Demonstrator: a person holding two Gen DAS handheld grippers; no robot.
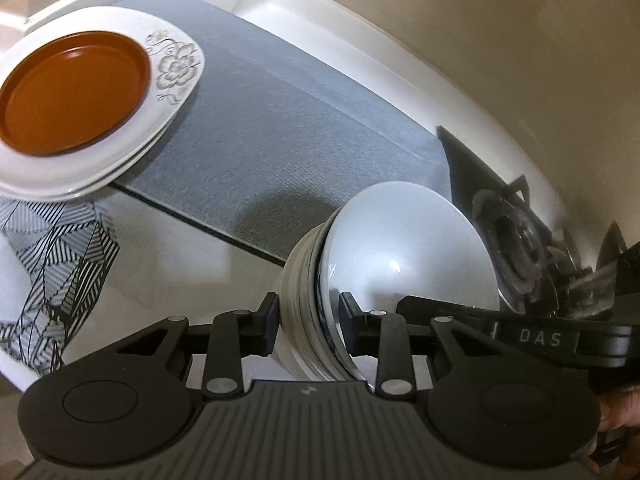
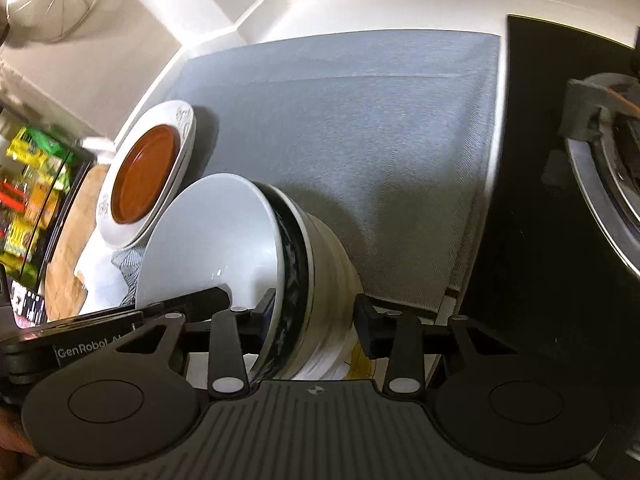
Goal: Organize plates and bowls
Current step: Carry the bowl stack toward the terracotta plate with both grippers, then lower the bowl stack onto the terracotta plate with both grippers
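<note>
A nested stack of bowls stands in front of both grippers: a white bowl [image 1: 400,248] [image 2: 212,240] innermost, a dark patterned bowl [image 2: 292,248] around it and a ribbed cream bowl [image 1: 296,280] [image 2: 332,260] outermost. My left gripper [image 1: 310,320] straddles the stacked rims on one side, one pad inside the white bowl and one against the cream wall. On the opposite side my right gripper [image 2: 314,320] clamps the rims the same way. An orange plate [image 1: 72,88] [image 2: 144,172] lies on white flowered plates [image 1: 176,68] [image 2: 184,120] farther left.
A grey mat [image 1: 280,120] [image 2: 340,120] covers the counter behind the bowls. A gas burner [image 1: 516,248] [image 2: 608,160] on a black hob [image 2: 520,200] sits at the right. A line-patterned cloth [image 1: 60,260], a wooden board [image 2: 68,240] and a hanging wire strainer [image 2: 52,0] are at the left.
</note>
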